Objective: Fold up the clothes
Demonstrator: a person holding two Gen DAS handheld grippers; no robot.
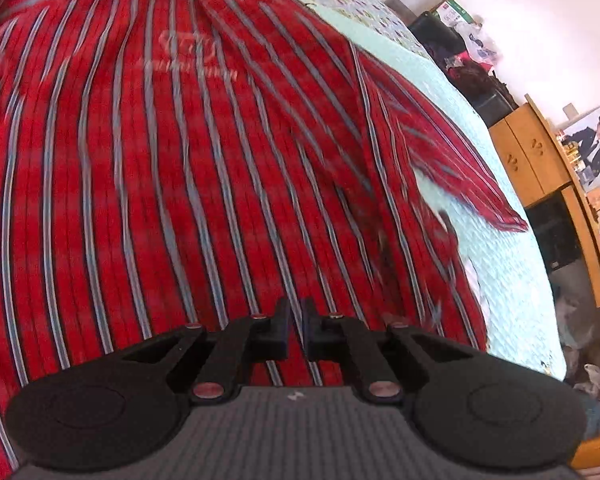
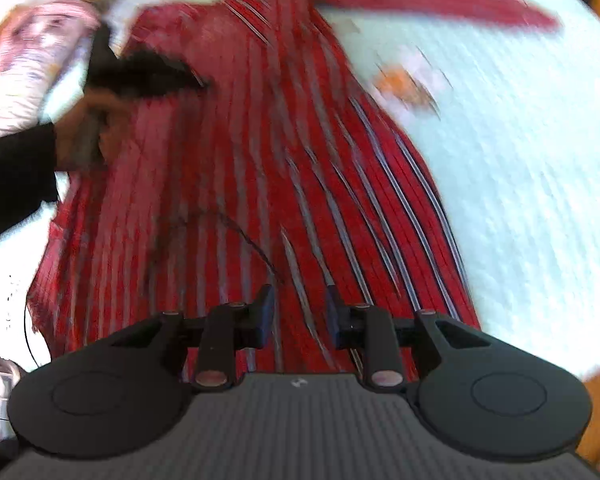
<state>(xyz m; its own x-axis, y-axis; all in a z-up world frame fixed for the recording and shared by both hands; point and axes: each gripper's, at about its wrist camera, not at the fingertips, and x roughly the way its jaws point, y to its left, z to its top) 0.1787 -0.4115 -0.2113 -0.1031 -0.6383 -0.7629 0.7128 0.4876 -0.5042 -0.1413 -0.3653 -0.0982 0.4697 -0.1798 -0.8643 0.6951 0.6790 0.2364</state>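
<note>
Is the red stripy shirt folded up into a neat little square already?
No, the red striped shirt lies spread out across the bed cover, with one sleeve sticking out sideways.

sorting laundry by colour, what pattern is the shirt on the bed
Red shirt with thin grey-blue stripes, clearest in the left wrist view.

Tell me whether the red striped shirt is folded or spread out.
Mostly spread. The red striped shirt lies open across the pale quilted bedspread, one sleeve stretched out sideways; no finished fold shows.
</note>
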